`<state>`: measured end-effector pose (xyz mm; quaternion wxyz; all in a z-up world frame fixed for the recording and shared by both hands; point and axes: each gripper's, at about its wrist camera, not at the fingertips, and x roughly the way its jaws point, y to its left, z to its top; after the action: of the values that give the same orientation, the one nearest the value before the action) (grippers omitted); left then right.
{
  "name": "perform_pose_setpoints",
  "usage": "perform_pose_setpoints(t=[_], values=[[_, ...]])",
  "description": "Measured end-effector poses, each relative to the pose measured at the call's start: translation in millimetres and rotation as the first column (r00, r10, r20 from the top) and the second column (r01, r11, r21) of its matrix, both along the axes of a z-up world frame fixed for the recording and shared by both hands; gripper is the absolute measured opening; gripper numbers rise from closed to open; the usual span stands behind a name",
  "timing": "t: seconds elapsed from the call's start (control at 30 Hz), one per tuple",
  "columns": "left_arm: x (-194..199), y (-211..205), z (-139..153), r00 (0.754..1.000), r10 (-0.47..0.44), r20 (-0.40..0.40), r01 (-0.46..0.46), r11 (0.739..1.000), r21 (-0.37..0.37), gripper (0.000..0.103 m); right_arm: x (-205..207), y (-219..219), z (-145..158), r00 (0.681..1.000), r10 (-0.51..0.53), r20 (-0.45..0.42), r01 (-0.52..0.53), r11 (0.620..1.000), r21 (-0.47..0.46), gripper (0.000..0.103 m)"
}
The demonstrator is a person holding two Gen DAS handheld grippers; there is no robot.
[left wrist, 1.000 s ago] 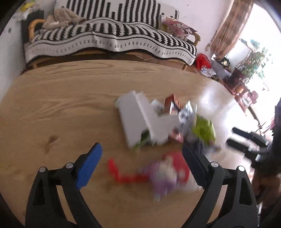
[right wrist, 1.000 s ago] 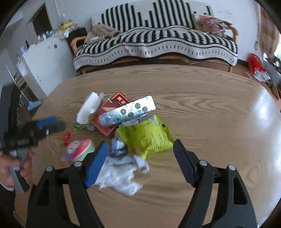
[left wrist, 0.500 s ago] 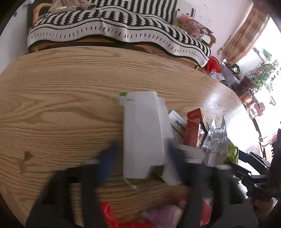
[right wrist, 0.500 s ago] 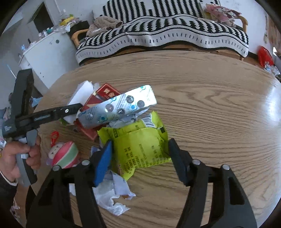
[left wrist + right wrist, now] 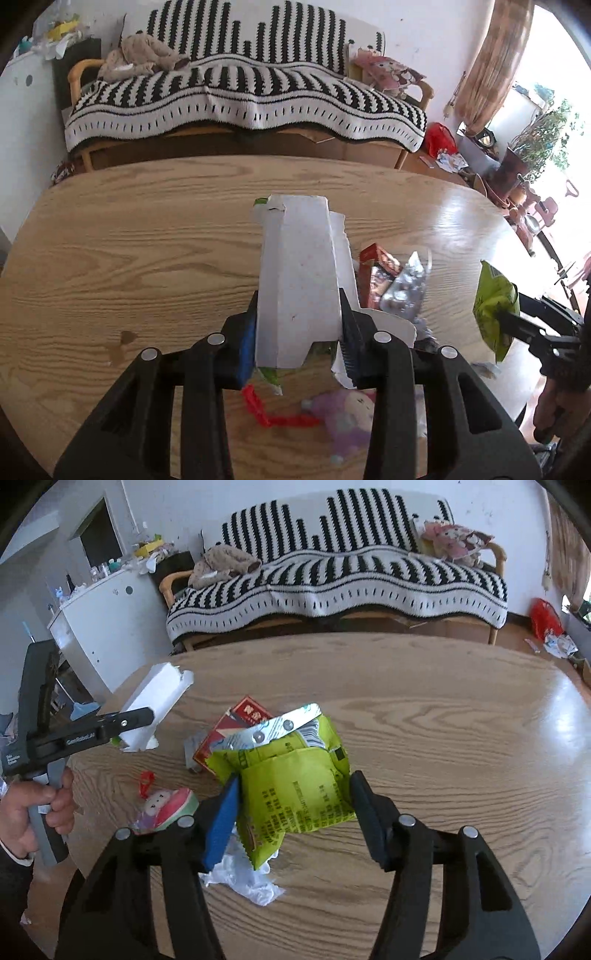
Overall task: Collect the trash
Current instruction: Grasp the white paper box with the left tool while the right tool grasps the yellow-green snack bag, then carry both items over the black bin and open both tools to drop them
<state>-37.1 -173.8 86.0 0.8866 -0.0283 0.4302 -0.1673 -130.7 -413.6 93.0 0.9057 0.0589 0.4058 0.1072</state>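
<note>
The left tongs (image 5: 297, 334) pinch a flattened white carton (image 5: 299, 280) by its near end, both pads pressed on its sides, and it is held up off the wooden counter (image 5: 147, 240). The right tongs (image 5: 293, 812) pinch a lime-green snack wrapper (image 5: 295, 786), which sags between the pads with its lower corner hanging free.

The rest of the trash lies on the counter in a loose pile centred on a red packet (image 5: 236, 727). A silver blister strip (image 5: 273, 729) rests across that packet; crumpled white paper (image 5: 247, 875) lies nearer the person than the packet, just under the right tongs; a small plush toy with a red loop (image 5: 162, 806) sits to the left of the packet in the right wrist view.

No bin or bag shows in either view, so where the held pieces go cannot be told.

The risks, as I judge them: the carton is gripped only at one end, so its long free end could swing or lever out of the pads during a quick carry. The wrapper is thin and slick, and may slide out if the pinch loosens. Its hanging corner could also catch the blister strip and drag it across the counter.
</note>
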Motion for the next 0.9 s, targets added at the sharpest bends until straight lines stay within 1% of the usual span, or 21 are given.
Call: perform_pose_setpoints(t=[0.13,0.23,0.33,0.43,0.47,0.53,0.57,0.63,0.67,0.77,0.9], values=[[-18.5,-12.9,16.2,0.999,-0.03,0.024,0.03,1.0,-0.005,0.037,-16.3,-16.8,17.1,0.999,-0.033,0.032,0.033,0.999,0.001,0.059],[-36.9,-38.1,27.1,0.995,-0.086,0.044,0.087,0.996,-0.006,0.037,-39.9,-43.0,32.4,0.995,-0.074,0.061,0.074,0.997,-0.004,0.059],[-58.4,-80.6,35.9,0.982,-0.177,0.06,0.178,0.984,-0.006,0.037,-66.8,-75.1,41.3,0.988,-0.133,0.078,0.134,0.991,-0.016,0.059],[-81.8,-130.0,38.1,0.959,-0.278,0.063,0.279,0.96,-0.014,0.037,-103.0,-114.6,43.3,0.974,-0.21,0.085,0.213,0.977,-0.03,0.059],[-92.4,-153.8,37.3,0.945,-0.322,0.063,0.324,0.946,-0.018,0.037,-116.4,-128.6,43.4,0.968,-0.237,0.085,0.24,0.97,-0.035,0.059],[-107.0,-186.9,33.8,0.922,-0.382,0.056,0.384,0.923,-0.026,0.037,-140.3,-152.1,42.2,0.954,-0.286,0.087,0.291,0.956,-0.044,0.059],[-117.8,-210.7,31.6,0.905,-0.421,0.051,0.423,0.905,-0.035,0.037,-157.6,-169.1,41.5,0.943,-0.321,0.086,0.326,0.944,-0.049,0.059],[-134.8,-243.2,26.6,0.878,-0.477,0.044,0.478,0.877,-0.052,0.037,-191.5,-199.9,38.7,0.917,-0.39,0.081,0.394,0.917,-0.053,0.059],[-147.4,-266.0,24.1,0.856,-0.516,0.042,0.518,0.853,-0.065,0.037,-206.1,-211.9,35.9,0.906,-0.416,0.078,0.421,0.905,-0.057,0.059],[-174.6,-311.4,16.4,0.802,-0.596,0.03,0.596,0.797,-0.091,0.037,-253.0,-247.2,26.2,0.864,-0.499,0.068,0.503,0.861,-0.075,0.059],[-216.7,-369.3,1.6,0.72,-0.694,0.012,0.69,0.714,-0.115,0.037,-314.1,-290.6,7.6,0.794,-0.607,0.037,0.608,0.792,-0.066,0.059]])
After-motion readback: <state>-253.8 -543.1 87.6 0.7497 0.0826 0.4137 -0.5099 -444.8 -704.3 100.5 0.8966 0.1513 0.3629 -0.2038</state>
